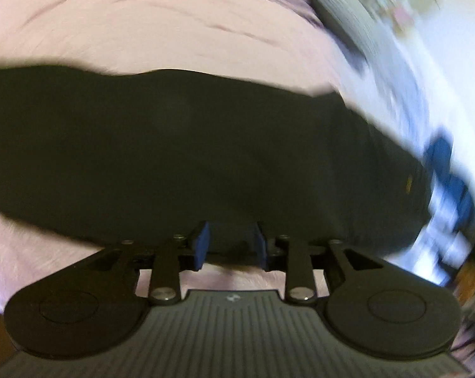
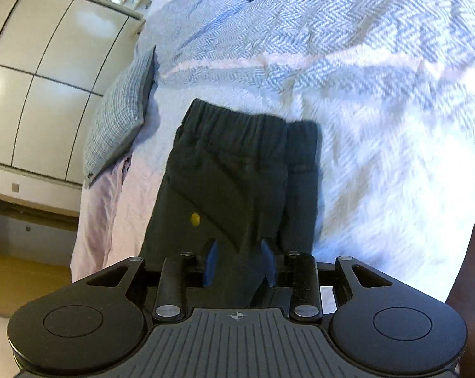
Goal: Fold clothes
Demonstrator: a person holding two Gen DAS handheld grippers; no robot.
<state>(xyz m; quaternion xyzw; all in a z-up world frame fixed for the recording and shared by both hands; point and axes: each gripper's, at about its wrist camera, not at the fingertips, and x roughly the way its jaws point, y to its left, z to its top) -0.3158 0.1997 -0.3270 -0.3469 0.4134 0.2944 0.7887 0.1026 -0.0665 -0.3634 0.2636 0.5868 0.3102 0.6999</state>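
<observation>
Item: dark elastic-waisted cloth trousers (image 2: 237,170), lying doubled lengthwise on our pink-sheeted bed (image 1: 174,25), waistband at twelve o'clock. Right tongs (image 2: 239,261) pinch their fabric; left tongs (image 1: 229,245) part-open astride the hem, grip uncertain. We judge a crosswise fold pending.

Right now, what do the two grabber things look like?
Both look the same. The left gripper and right gripper are black, with two round discs at the sides, silver screws, and a grey ribbed plate in the middle carrying a tiny crosshair mark. Their fingers have blue pads. No cables, sleeves or hands show in either view.
</observation>
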